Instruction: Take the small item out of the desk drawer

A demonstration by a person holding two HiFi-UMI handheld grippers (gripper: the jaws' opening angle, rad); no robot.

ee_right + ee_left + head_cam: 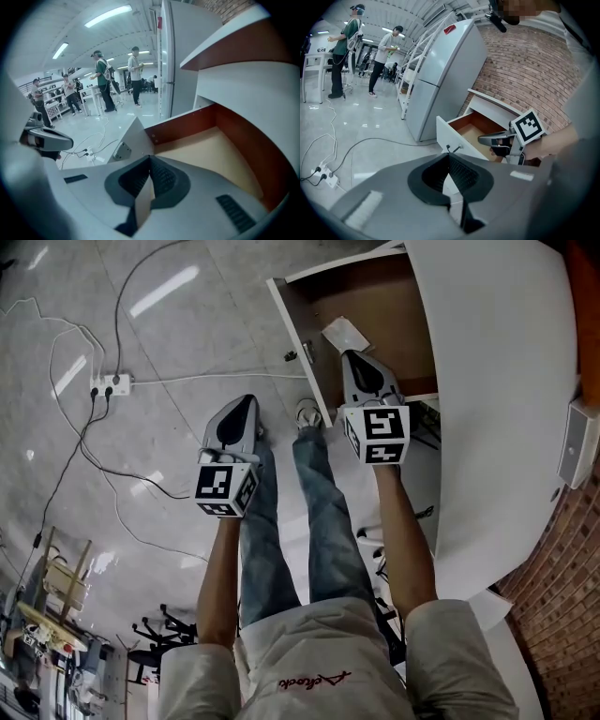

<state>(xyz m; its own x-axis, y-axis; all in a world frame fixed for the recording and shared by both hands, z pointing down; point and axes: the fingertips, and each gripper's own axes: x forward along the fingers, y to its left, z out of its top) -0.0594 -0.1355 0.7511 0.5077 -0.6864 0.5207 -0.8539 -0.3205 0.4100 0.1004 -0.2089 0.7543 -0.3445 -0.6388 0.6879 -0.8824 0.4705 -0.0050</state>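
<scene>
Lying just past right tool is small item.

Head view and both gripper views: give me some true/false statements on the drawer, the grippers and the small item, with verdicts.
1. The drawer stands open. True.
2. The right gripper is above the open drawer, with a white item just beyond its tip. True.
3. The right gripper's tongs are wide apart. False: they are together.
4. The left gripper reaches into the drawer. False: it hangs outside the drawer, above the floor.
5. The power strip lies in the drawer. False: it lies on the floor.
</scene>
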